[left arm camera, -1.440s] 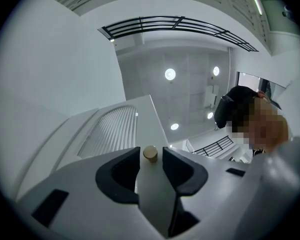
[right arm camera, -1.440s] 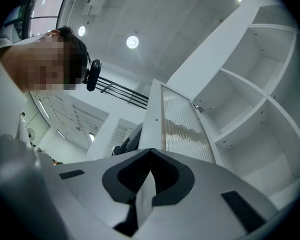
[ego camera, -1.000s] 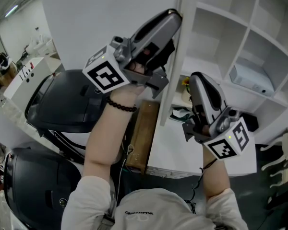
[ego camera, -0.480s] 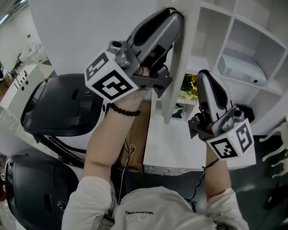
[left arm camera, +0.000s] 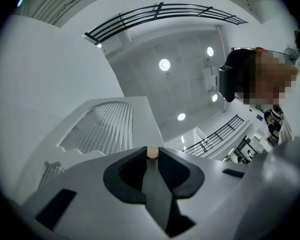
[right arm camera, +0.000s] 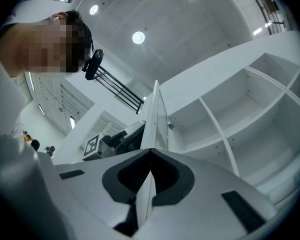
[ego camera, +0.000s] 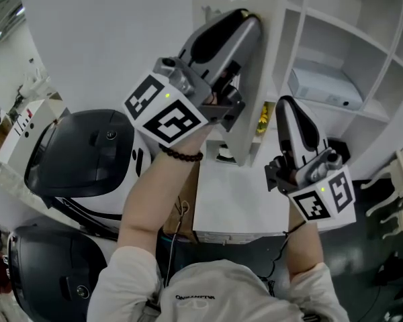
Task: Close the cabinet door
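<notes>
Room: A bright hall is being shown beyond the jaws in both gripper views, with round ceiling lights (left arm camera: 164,64) and dark railings.

Cabinet: A white cabinet (ego camera: 396,52) of open shelves is filling one to four o'clock of the head view. A white box-shaped device (ego camera: 322,89) is being kept on one shelf.

Surface: A white tabletop (ego camera: 232,203) is lying at six o'clock, under the door. Dark domed housings (ego camera: 80,153) are sitting at eight o'clock.

Task's thing: The cabinet door (ego camera: 265,59) is standing partly open near twelve o'clock, with the shelves at its three o'clock.

Long axis: The door's free edge is running from twelve to six o'clock, along both pairs of jaws.

Left gripper: The left gripper (ego camera: 254,17) is being held high on that edge, from the nine o'clock side. Its jaws are being kept part closed on a thin grey strip, judged to be the door's edge.

Right gripper: The right gripper (ego camera: 285,101) is being held lower, at the door's five o'clock. Its jaws are clamped on the white edge, which is running on toward twelve o'clock.

Nearer hand: Neither, since both are judged to be on the door.

Coming move: The door is judged to need carrying toward three o'clock, onto the cabinet front.
</notes>
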The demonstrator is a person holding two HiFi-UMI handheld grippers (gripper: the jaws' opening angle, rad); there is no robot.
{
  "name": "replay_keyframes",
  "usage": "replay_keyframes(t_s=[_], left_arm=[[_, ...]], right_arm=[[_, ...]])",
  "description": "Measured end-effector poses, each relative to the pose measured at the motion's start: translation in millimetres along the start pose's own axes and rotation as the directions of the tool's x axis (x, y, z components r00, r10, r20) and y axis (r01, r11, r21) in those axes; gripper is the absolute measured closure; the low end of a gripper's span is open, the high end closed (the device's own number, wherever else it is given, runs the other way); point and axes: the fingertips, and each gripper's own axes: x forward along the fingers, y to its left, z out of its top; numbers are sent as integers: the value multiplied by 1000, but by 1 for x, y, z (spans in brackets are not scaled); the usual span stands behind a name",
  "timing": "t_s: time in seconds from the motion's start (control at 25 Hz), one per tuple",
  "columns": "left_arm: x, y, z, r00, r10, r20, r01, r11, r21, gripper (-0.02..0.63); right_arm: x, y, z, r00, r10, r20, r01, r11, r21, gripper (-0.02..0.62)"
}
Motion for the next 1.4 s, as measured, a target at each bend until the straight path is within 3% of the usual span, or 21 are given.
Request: replay_keyframes(t_s=[0.36, 0.64, 1.4], left_arm=[[38, -1, -40, 998, 41, -53, -35, 994, 101, 534], [58, 4, -65, 992, 109, -69, -92, 972, 216, 534], [96, 24, -111, 973, 206, -108, -151, 913, 379, 532]], right_arm=[[-19, -46, -7, 995, -92, -42, 90, 995, -42, 584], [-31, -77, -16, 987, -143, -78, 139, 988, -62, 584], [-33, -132, -50, 979, -158, -130, 150, 987, -66, 584]])
